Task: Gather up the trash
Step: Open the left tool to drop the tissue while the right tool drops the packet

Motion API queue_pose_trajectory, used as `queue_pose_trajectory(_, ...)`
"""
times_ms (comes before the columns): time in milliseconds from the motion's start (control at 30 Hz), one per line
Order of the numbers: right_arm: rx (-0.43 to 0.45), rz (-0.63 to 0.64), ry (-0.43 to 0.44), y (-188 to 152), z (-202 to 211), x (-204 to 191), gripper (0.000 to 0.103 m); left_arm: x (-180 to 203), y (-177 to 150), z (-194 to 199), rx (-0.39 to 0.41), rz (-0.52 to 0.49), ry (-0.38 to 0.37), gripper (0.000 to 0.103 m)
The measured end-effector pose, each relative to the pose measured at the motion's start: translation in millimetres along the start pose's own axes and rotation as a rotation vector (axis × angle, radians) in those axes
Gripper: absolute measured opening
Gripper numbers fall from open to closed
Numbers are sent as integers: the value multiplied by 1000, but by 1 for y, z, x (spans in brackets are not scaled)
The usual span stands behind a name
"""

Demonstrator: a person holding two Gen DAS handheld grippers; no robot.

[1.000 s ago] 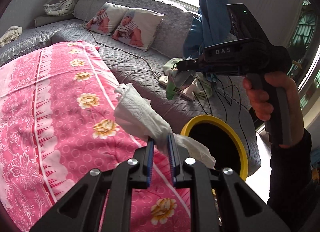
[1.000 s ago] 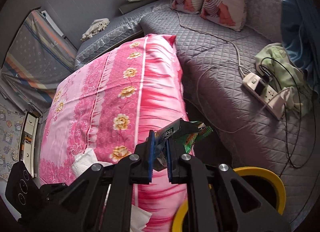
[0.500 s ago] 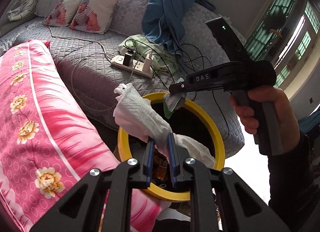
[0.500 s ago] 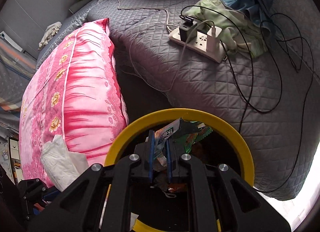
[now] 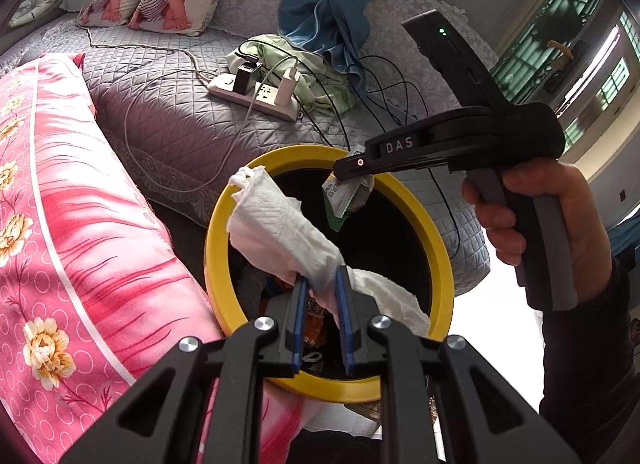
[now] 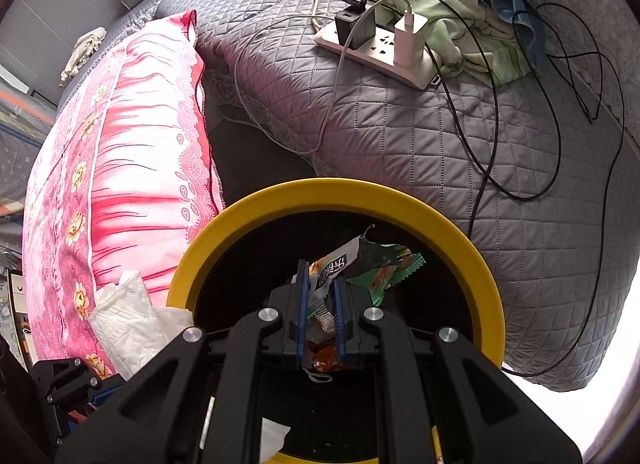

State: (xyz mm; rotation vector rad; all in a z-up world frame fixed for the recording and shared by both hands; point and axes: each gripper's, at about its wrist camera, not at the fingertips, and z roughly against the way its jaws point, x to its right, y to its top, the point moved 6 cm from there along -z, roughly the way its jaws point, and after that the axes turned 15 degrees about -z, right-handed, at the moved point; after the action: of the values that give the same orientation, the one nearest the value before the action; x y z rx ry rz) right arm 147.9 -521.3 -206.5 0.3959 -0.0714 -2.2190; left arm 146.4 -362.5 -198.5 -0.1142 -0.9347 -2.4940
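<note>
Jaws clamping tissue (image 5: pixel 280 232) and wrapper (image 6: pixel 352 268), above yellow bin (image 6: pixel 460 248).

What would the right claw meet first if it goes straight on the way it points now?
Probably the trash inside the yellow bin: the right claw, holding a wrapper, points down into its opening. Depth is unclear.

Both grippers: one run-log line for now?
left gripper: shut on tissue | right gripper: shut on wrapper | both over yellow bin | nothing released

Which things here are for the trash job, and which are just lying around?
For the job: tissue in left tongs; wrapper in right tongs; yellow bin.

Lying around: pink pillow, power strip, cables, green cloth.
</note>
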Motion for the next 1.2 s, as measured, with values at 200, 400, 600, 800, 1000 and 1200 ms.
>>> queue_pose_trajectory(200, -6, -19, -9, 3, 2, 7, 11, -2, -3, 0, 0, 25, -16, 28)
queue_pose_trajectory(400, -1, -40, -19, 5, 6, 14, 17, -6, -3, 9, 23, 43, -16, 46)
queue_pose_trajectory(600, 11, -46, -29, 4, 11, 13, 26, -21, -9, 33, 57, 80, 1, 48)
queue_pose_trajectory(800, 18, -2, -34, -2, 18, -9, 26, -65, -22, 81, 126, 159, 79, 48)
queue_pose_trajectory(1000, 29, 90, -18, -8, 25, -56, 26, -120, -54, 138, 174, 249, 223, 48)
queue_pose_trajectory(1200, 27, 220, 32, -24, 17, -128, 26, -176, -108, 199, 200, 377, 366, 48)
